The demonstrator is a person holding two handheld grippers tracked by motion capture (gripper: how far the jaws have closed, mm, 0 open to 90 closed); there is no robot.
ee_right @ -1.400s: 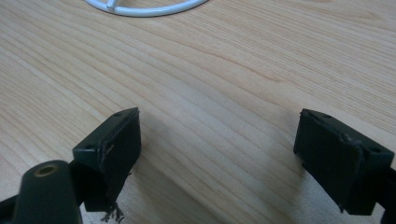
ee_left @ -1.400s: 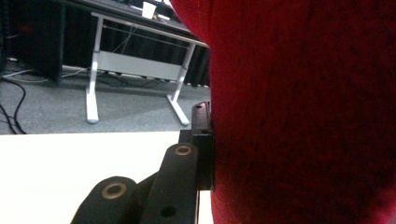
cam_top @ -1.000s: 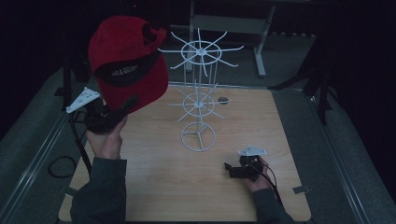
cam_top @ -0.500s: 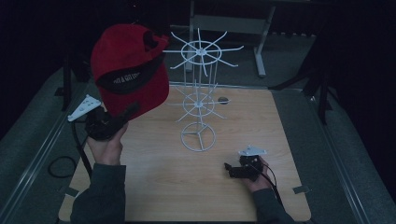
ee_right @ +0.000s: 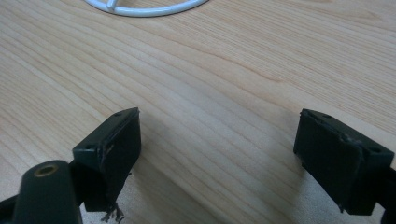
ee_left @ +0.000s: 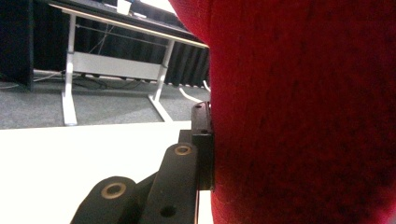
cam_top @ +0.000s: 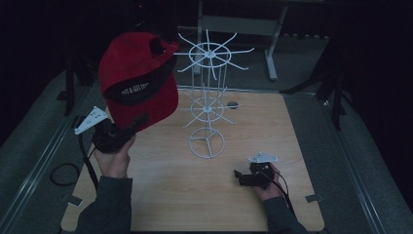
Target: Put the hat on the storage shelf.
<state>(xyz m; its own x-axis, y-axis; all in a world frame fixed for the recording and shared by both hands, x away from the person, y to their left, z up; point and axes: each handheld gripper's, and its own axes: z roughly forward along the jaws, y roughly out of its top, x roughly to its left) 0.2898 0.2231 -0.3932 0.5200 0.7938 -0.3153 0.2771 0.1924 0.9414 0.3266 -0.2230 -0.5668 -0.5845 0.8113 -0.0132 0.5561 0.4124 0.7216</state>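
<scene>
Red cap was held up left of the white wire rack, clamped at its lower edge by the left gripper; in the left gripper view the red cloth hid one jaw entirely, the other pressed flat against it. The cap's white lettering was too small to read (its crown overlapped the rack's upper left spokes). Right gripper lay low on the wooden table near the rack's ring base, jaws wide apart, nothing between them.
</scene>
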